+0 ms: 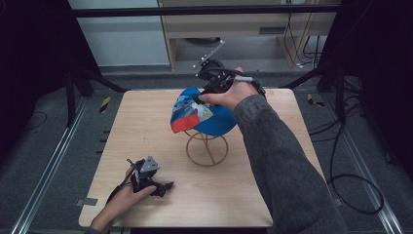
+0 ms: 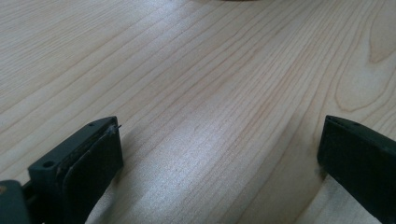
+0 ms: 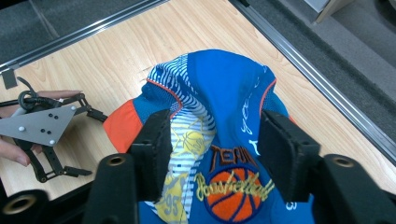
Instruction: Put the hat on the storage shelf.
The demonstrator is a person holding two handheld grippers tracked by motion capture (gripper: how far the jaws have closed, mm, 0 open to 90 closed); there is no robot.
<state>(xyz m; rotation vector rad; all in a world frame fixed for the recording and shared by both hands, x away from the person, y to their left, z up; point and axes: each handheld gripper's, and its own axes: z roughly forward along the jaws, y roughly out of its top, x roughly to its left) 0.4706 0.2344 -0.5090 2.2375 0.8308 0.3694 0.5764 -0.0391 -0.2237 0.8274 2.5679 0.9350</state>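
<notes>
Wood grain up close first: the left gripper (image 1: 163,188) sits low on the near-left part of the table (image 1: 146,122), held in the person's left hand (image 1: 124,197), and in the left gripper view its two black jaws stand wide apart with nothing but bare light planks between them. From the high view that gripper's grey three-cornered plate faces up and a dark cable trails back past the hand. Moving up the table, a wire stand (image 1: 207,148) made of thin tan rings rests near the centre, and on top of it sits the cap (image 1: 204,114), blue with an orange brim and a striped white panel. Over it reaches the right arm in a grey sleeve (image 1: 280,156), with the right hand (image 1: 234,92) carrying the right gripper (image 3: 212,149) at the far side of the cap. In the right gripper view the jaws are partly closed around the cap's crown, both pads pressing the blue fabric, which bunches up between them above an embroidered basketball patch (image 3: 233,189). Beyond the table's far edge lie grey floor and metal rails.
</notes>
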